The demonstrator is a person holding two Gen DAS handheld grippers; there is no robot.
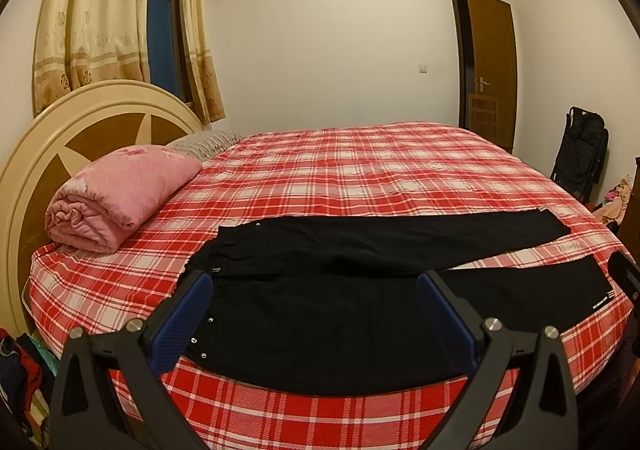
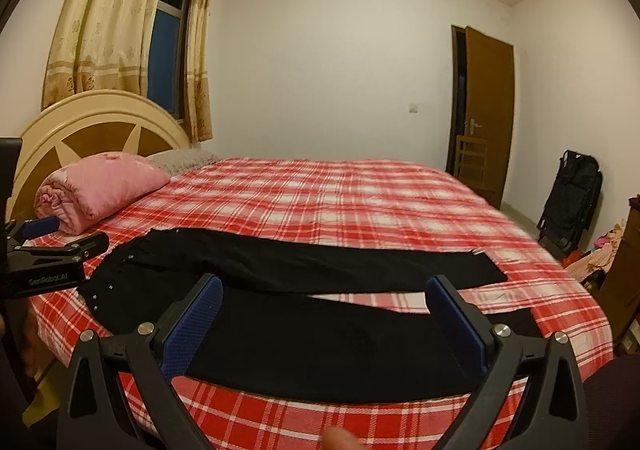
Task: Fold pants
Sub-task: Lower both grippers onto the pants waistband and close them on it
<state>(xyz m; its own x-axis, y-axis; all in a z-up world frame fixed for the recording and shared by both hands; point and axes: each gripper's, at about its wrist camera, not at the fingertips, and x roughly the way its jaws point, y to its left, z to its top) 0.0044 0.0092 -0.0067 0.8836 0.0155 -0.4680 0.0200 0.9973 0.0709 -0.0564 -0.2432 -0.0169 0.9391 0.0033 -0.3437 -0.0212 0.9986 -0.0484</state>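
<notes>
Bare plaid bed (image 1: 360,178) beyond pants (image 1: 340,314), pink quilt (image 1: 120,198) left

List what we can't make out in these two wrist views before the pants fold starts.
- Pants: near leg's cuff, right wrist view, hidden behind the right gripper finger.
- Cuff label: text too small, left wrist view.
- Left gripper: cut by the left edge in the right wrist view.
- Floor clutter: blurred, cut by the right edge.
- Bed: near side hidden by both gripper bodies.
</notes>
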